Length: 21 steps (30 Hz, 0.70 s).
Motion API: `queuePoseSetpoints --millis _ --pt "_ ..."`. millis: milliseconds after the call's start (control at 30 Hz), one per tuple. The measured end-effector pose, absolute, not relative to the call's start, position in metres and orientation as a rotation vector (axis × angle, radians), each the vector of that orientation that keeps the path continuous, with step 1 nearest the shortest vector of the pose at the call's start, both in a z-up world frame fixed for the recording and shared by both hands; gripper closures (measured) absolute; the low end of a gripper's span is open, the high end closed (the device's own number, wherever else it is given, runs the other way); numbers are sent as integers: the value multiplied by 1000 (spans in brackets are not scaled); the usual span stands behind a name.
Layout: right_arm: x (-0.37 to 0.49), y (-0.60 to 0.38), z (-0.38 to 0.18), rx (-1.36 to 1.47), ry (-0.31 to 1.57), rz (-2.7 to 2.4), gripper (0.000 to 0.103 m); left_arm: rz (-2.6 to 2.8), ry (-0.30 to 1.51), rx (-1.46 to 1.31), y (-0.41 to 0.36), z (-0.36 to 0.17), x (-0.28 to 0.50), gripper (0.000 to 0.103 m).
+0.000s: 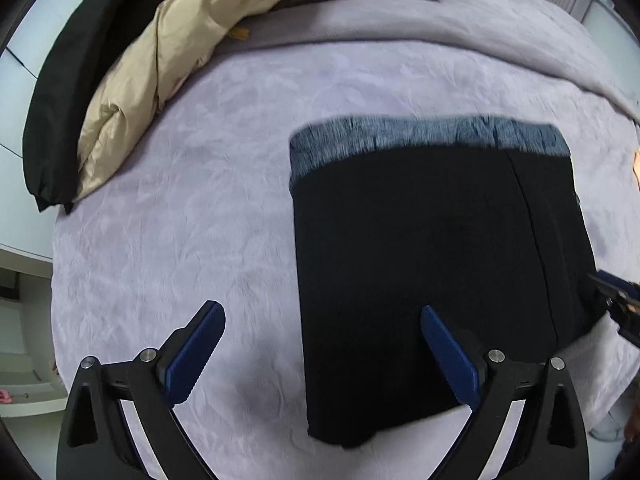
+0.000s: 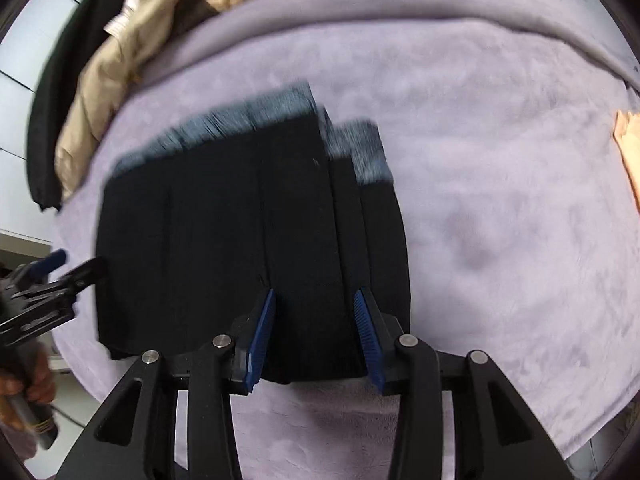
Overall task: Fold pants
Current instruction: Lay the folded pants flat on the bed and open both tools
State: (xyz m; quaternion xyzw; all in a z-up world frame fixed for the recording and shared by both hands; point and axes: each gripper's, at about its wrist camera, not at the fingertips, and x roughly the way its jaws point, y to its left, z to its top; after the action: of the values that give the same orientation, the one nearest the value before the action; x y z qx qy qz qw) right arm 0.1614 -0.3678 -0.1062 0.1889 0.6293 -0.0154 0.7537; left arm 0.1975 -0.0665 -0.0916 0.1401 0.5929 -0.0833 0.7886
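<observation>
**Black pants, folded into a block on a lavender bed cover — both grippers above the near edge**

Item: pants (image 1: 432, 272), black, with a blue-grey fleece lining showing as a band along the far edge. They lie flat on the lavender blanket (image 1: 200, 200), already doubled into a roughly rectangular block; layered edges show at the far right corner in the right wrist view (image 2: 356, 148).

Orientation: the block's long axis runs away from both tools, near edge towards the cameras, lined band farthest off.

Left gripper (image 1: 322, 354): jaws spread wide, nothing between them. It straddles the block's left edge, one finger over bare blanket, the other over the black cloth. Contact with the fabric cannot be told.

Right gripper (image 2: 314, 334): jaws at a moderate gap, over the near edge of the pants right of centre. The cloth passes between the fingers, but whether they pinch it cannot be told; they do not look closed.

Key relation: the near edge lies directly under both tools, the lined band straight ahead. A further fold would likely carry the near edge forward along that axis. The right gripper sits closer to the cloth edge.

Other contents: beige jacket (image 1: 152, 80) and black garment (image 1: 60, 100) heaped at the far left; an orange-tan item (image 2: 628, 152) at the right margin.
</observation>
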Motion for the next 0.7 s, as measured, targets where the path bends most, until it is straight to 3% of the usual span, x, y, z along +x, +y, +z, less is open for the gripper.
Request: queuePoseSetpoints --millis 67,133,267,500,700 --pt "158 -374 -104 442 1369 -42 57 -186 1293 313 -69 -90 186 4" --pt "153 -382 -103 458 1395 -56 45 -187 1296 343 -72 -88 175 4" --pt "138 -389 -96 469 1420 -27 44 -190 1329 334 -77 -85 160 4" --pt "113 -394 -84 521 1458 28 29 -166 1348 323 -93 -70 143 4" --pt "102 -399 -70 531 1452 87 25 -133 1355 291 -112 -57 132 4"
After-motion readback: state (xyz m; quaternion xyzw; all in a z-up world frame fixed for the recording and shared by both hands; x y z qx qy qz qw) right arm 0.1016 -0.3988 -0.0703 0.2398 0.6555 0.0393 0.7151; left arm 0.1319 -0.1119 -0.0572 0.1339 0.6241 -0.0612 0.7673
